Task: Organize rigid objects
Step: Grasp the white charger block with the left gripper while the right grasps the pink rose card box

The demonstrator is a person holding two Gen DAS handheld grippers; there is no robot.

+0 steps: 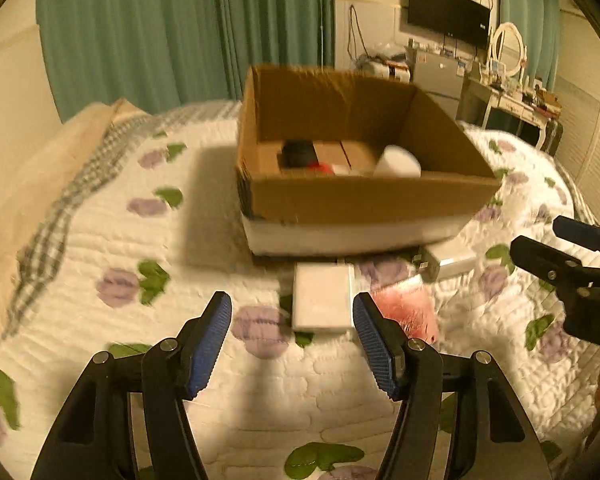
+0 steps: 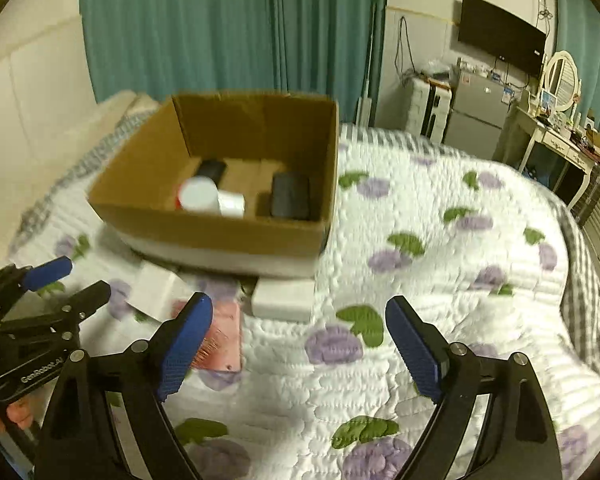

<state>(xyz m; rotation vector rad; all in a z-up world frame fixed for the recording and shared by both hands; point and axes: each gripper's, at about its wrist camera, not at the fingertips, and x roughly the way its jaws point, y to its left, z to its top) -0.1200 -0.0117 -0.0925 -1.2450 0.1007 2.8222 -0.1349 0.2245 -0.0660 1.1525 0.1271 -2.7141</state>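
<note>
An open cardboard box stands on the flowered quilt. Inside lie a white cylinder, a black item, another black item and something red. In front of the box lie a white flat box, a second white box and a pink item. My left gripper is open just short of the white flat box. My right gripper is open and empty over the quilt; it also shows in the left wrist view.
The quilt covers the bed. Green curtains hang behind. A small fridge, a wall screen and a dressing table with a mirror stand at the back right. A pillow lies at the left.
</note>
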